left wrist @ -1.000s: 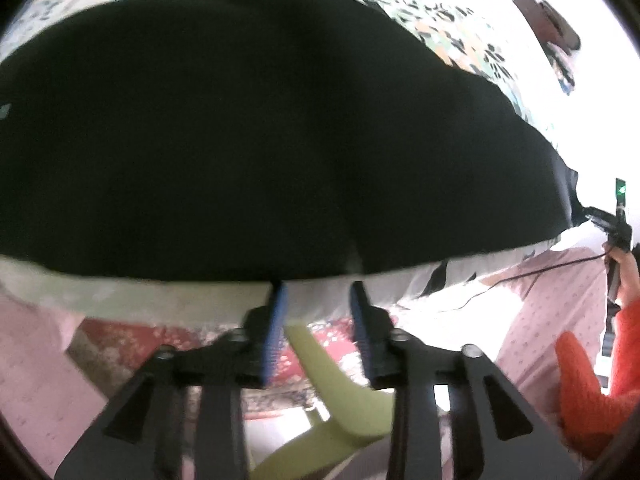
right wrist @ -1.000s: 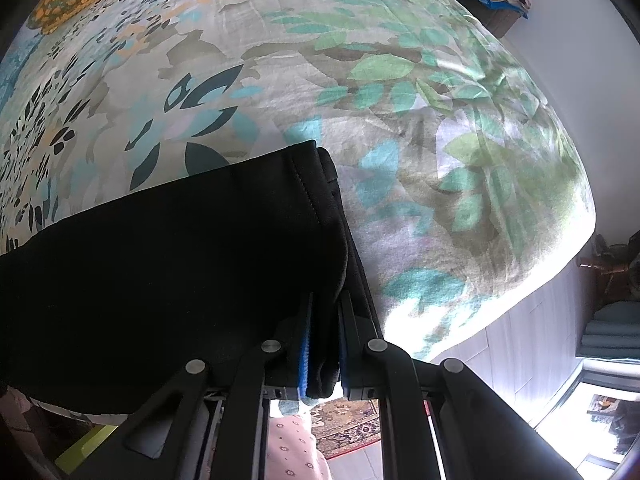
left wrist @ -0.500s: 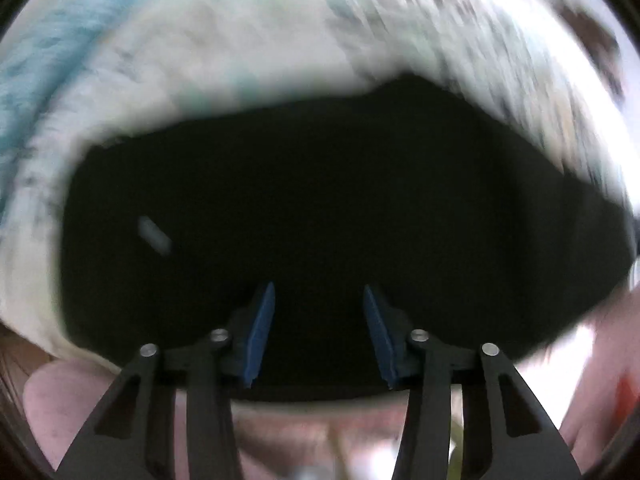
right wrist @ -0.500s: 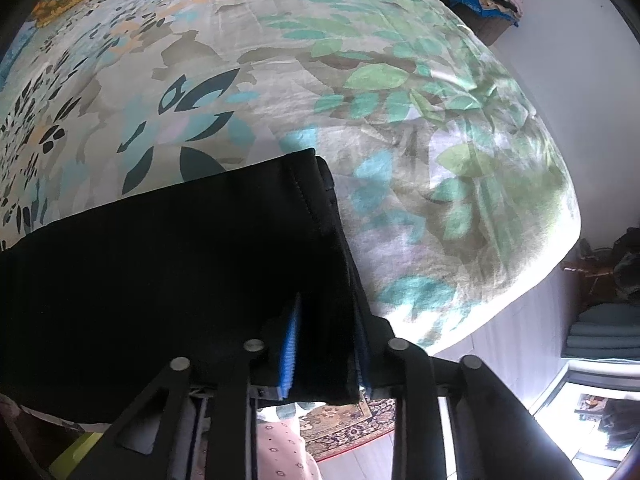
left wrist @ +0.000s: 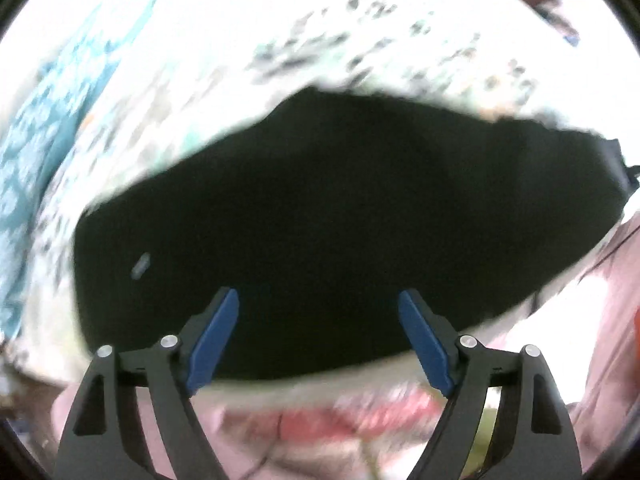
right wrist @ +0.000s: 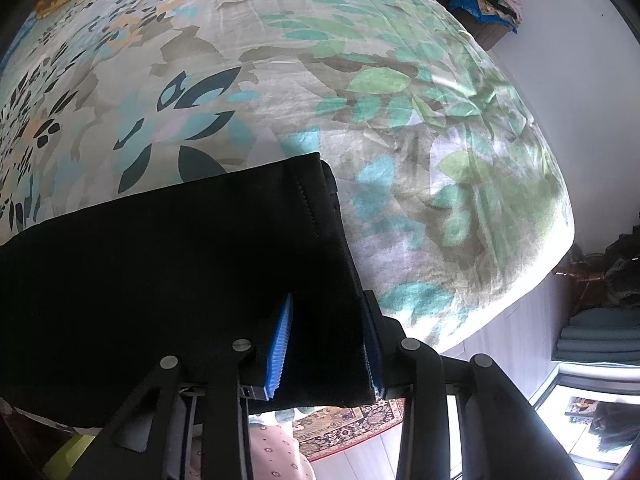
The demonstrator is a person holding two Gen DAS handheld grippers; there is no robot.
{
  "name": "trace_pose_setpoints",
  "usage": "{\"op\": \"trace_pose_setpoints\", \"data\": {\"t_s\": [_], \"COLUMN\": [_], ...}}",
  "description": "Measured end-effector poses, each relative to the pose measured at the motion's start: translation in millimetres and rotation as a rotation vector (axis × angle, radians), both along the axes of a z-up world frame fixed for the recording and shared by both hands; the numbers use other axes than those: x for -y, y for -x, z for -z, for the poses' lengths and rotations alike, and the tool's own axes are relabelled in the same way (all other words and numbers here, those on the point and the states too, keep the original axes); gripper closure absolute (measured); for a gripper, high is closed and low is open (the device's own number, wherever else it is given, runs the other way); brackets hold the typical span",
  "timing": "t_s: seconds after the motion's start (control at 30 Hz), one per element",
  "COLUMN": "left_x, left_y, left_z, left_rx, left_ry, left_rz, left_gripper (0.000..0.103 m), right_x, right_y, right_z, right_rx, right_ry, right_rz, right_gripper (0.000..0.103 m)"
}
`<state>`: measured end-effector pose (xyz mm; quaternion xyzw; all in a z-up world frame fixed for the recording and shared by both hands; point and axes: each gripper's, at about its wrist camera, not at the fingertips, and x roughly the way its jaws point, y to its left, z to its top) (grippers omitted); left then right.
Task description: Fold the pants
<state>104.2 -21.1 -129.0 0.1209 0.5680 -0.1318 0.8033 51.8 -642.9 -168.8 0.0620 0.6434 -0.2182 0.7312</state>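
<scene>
The black pants (left wrist: 320,220) lie folded on a leaf-print bedsheet (left wrist: 200,80); the left wrist view is motion-blurred. My left gripper (left wrist: 318,293) hovers over their near edge. Its jaws are opening wide and nothing is between them. In the right wrist view the pants (right wrist: 160,272) end in a stitched hem near the middle of the sheet (right wrist: 400,120). My right gripper (right wrist: 327,296) straddles that folded end. Its jaws are opening, the cloth still sits between them, and the left blue pad (right wrist: 280,340) stands free of the fabric.
The bed's edge curves down at the right (right wrist: 520,300) to a floor with a patterned rug (right wrist: 344,428). A pile of clothes (right wrist: 486,4) sits beyond the far corner. Folded grey items (right wrist: 600,336) stack at the right. Pink cloth (left wrist: 600,320) hangs by the near edge.
My left gripper has risen from the bed's edge, swung over the pants and spread its jaws wide. My right gripper's jaws have parted from the pants' folded end.
</scene>
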Motion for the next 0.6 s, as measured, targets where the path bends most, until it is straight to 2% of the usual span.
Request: {"op": "trace_pose_setpoints", "data": {"t_s": [0.07,0.1,0.13,0.17,0.2,0.23,0.27,0.3,0.37,0.43,0.47,0.53,0.6], "left_x": [32,43,55,62,62,59,51,47,38,33,31,28,27], "left_y": [1,4,9,25,35,43,48,50,52,44,34,18,-3], "left_z": [13,24,39,59,59,56,59,56,44,24,11,-8,-13], "left_rx": [0.036,0.01,-0.044,-0.117,-0.104,-0.109,-0.187,-0.187,-0.175,-0.145,-0.107,-0.029,0.037], "left_ry": [0.002,-0.041,-0.116,-0.222,-0.245,-0.248,-0.264,-0.267,-0.228,-0.155,-0.1,-0.042,-0.025], "left_rz": [0.064,0.115,0.18,0.265,0.296,0.314,0.313,0.31,0.3,0.261,0.23,0.161,0.098], "left_gripper": [0.019,0.021,0.034,0.038,0.037,0.03,0.03,0.031,0.032,0.03,0.027,0.014,0.013], "right_x": [0,-1,-1,-1,0,0,0,1,5,10,12,14,19], "right_y": [-1,-1,-1,-1,0,1,2,3,4,4,5,9,15], "right_z": [0,0,0,0,0,0,1,1,1,-1,-5,-15,-28], "right_rx": [0.0,-0.001,-0.001,-0.002,-0.002,-0.001,0.001,0.005,0.015,0.043,0.082,0.158,0.238], "right_ry": [0.001,0.002,0.002,0.004,0.008,0.011,0.01,0.005,-0.017,-0.067,-0.105,-0.133,-0.16], "right_rz": [-0.002,-0.005,-0.01,-0.015,-0.019,-0.02,-0.019,-0.015,-0.002,0.005,0.0,-0.011,-0.009], "right_gripper": [0.064,0.064,0.062,0.059,0.057,0.055,0.053,0.053,0.051,0.048,0.045,0.038,0.03]}}
